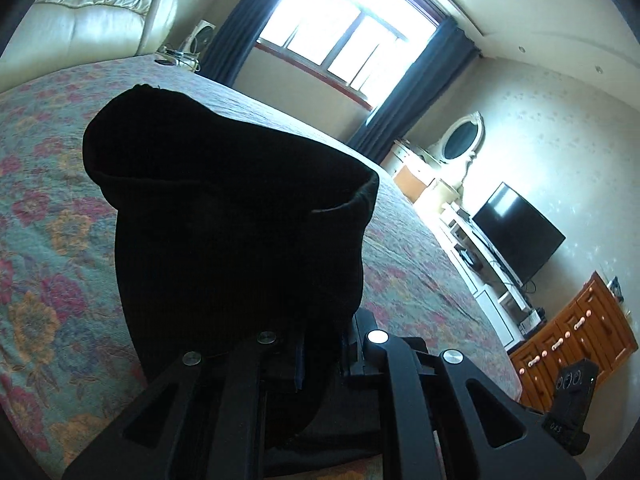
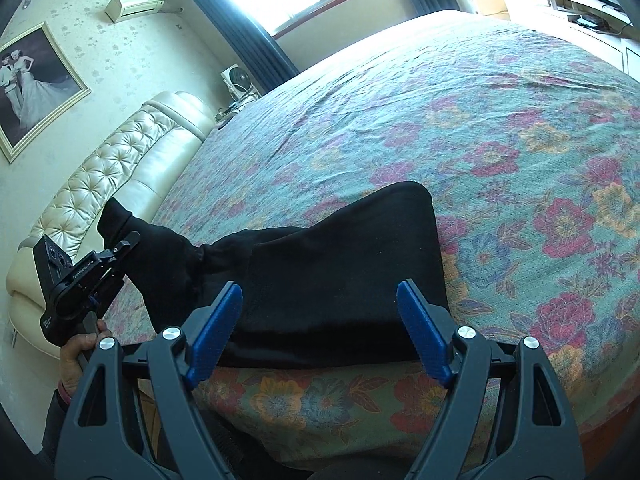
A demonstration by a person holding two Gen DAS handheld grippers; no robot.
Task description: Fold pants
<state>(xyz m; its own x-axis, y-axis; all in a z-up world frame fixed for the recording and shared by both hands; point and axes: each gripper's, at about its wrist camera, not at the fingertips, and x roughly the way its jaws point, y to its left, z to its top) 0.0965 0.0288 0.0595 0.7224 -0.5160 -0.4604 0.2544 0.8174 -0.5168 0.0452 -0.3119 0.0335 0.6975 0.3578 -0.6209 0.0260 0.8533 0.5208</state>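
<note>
Floral bedspread (image 2: 500, 128) in teal, red and orange covers the wide bed that carries the black knit pants (image 2: 344, 272). In the right wrist view the pants lie near the bed's near edge, their long axis running from about three o'clock to nine o'clock. The broad folded part lies flat with a straight edge at its right end. The narrower part at ten o'clock is lifted off the bed and bunched. That raised end is pinched in the closed jaws of the left gripper (image 2: 126, 242), held by a hand (image 2: 78, 356) at eight o'clock. In the left wrist view the fabric drapes over the jaws, dark and featureless. The right gripper (image 2: 320, 328) hovers over the flat part with blue-padded jaws spread wide, holding nothing. A cream tufted headboard (image 2: 120, 184) stands at nine o'clock.
</note>
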